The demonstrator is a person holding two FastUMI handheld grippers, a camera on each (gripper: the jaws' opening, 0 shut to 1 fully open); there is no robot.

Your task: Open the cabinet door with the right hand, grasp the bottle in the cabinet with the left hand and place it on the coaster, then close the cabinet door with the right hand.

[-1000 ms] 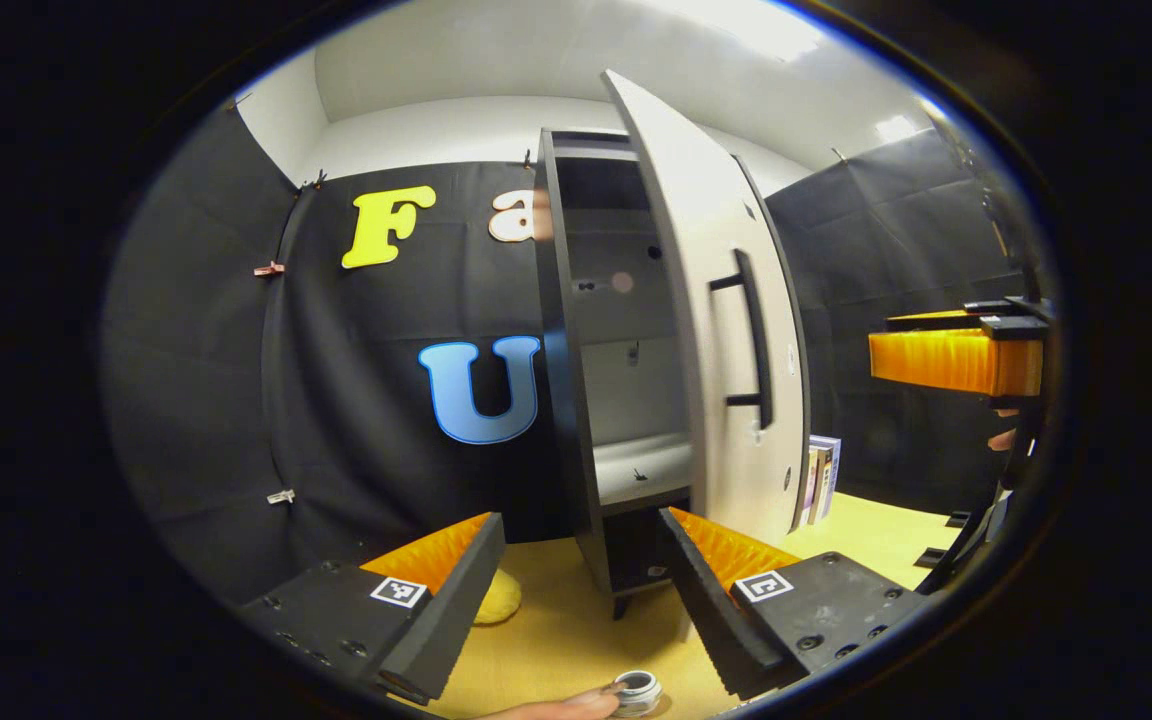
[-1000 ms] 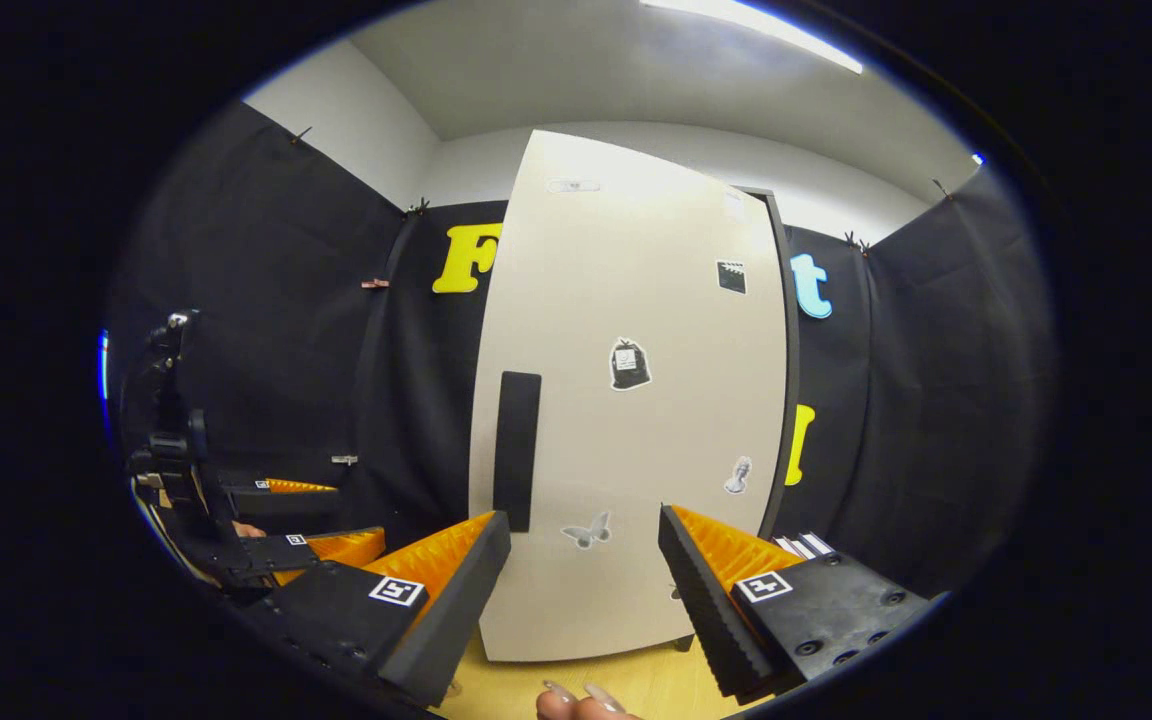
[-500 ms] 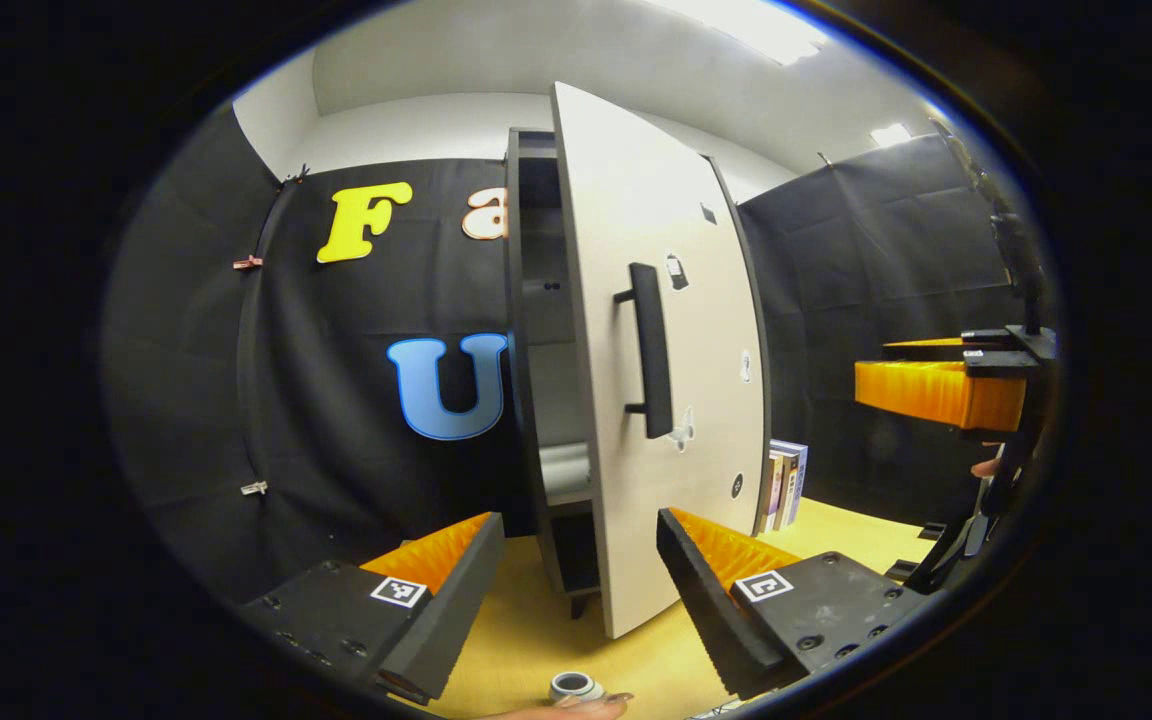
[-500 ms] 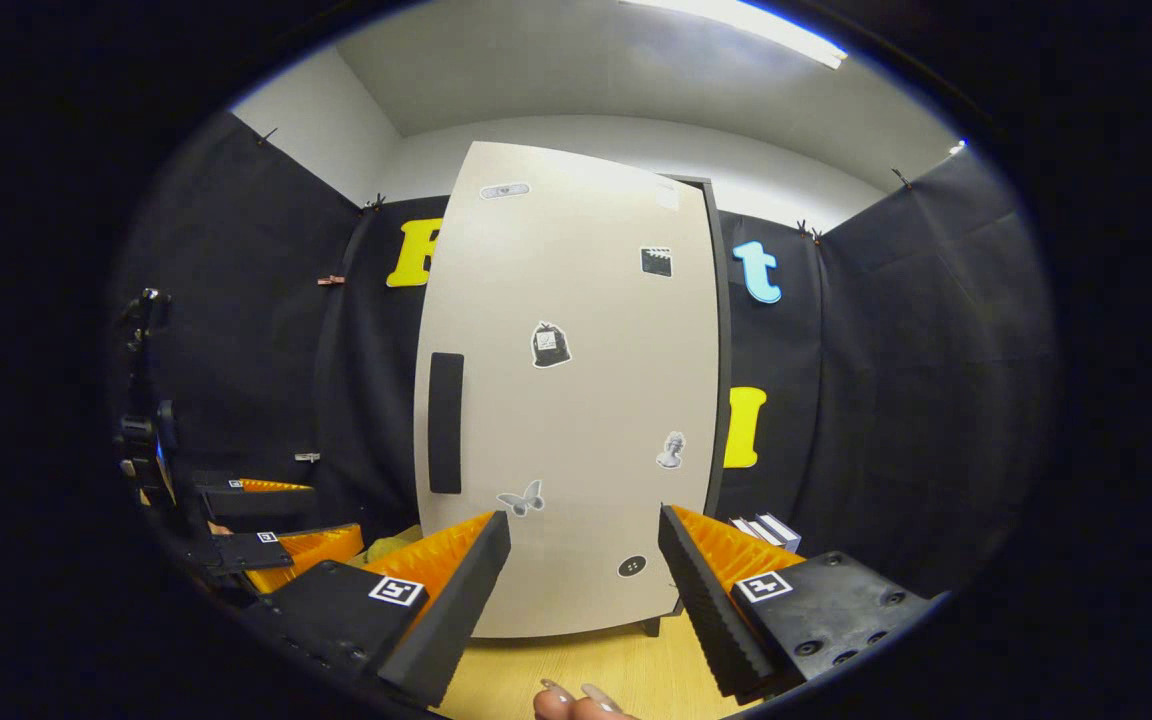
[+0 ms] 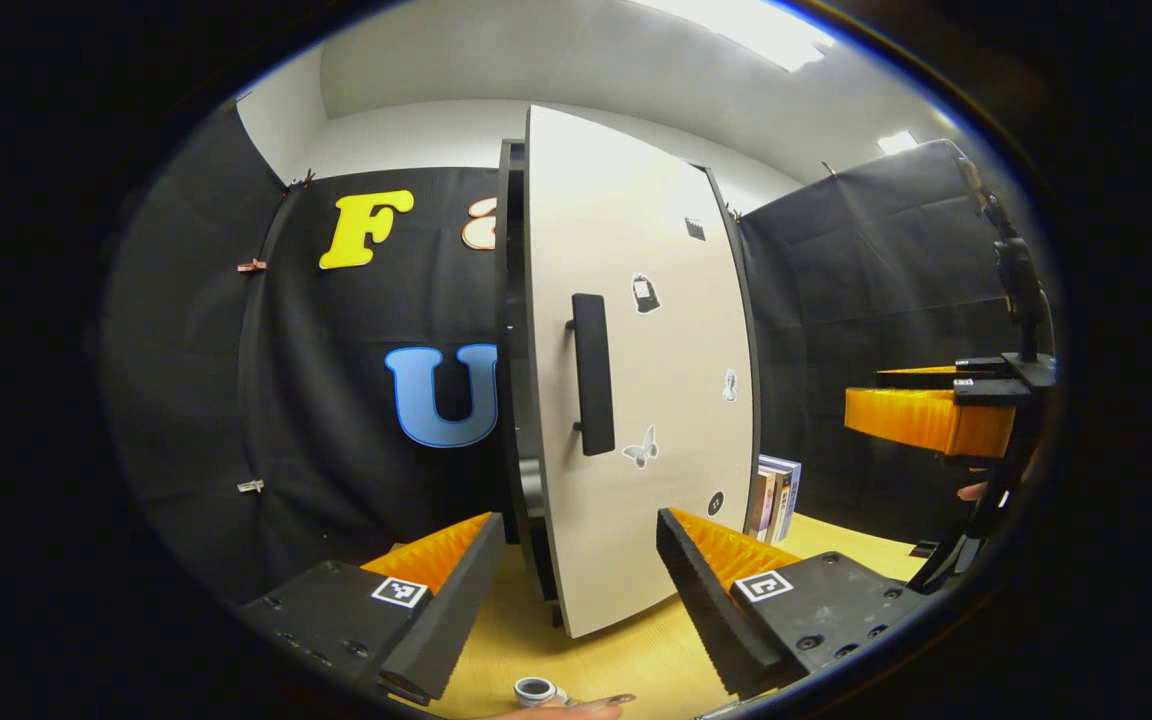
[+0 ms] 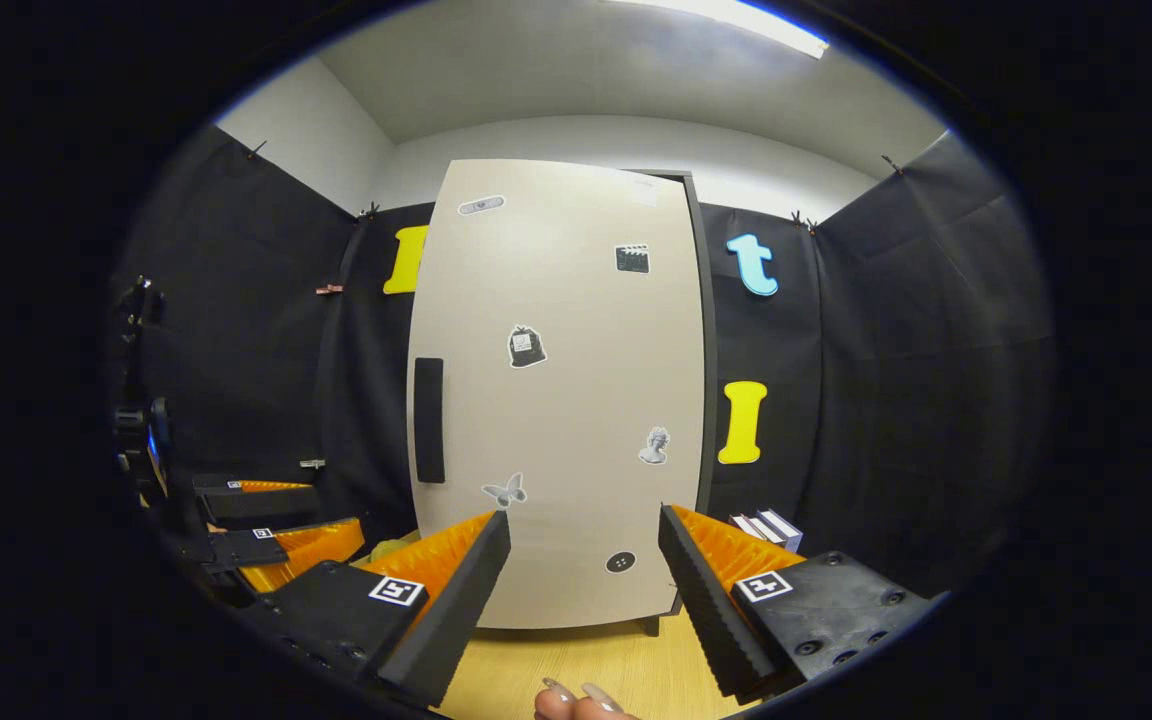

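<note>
The pale cabinet door (image 5: 636, 400) with its black handle (image 5: 591, 373) stands almost shut, and a narrow dark gap stays along the handle side. My left gripper (image 5: 581, 590) is open and holds nothing. The pale round top of the bottle (image 5: 534, 690) sits at the bottom edge of the left gripper view, beside a fingertip and below my fingers. In the right gripper view the door (image 6: 566, 400) faces me squarely, handle (image 6: 428, 420) on the left. My right gripper (image 6: 584, 590) is open, a short way back from the door and not touching it.
Several books (image 6: 766, 527) stand upright on the wooden table (image 6: 536, 680) right of the cabinet. A yellow object (image 6: 386, 548) lies low by the cabinet's left foot. The left gripper (image 6: 266, 520) appears at far left, the right gripper (image 5: 926, 420) at far right.
The door has swung from wide open to nearly shut. The right gripper has drawn back from it. The bottle top has slid left along the bottom of the left gripper view.
</note>
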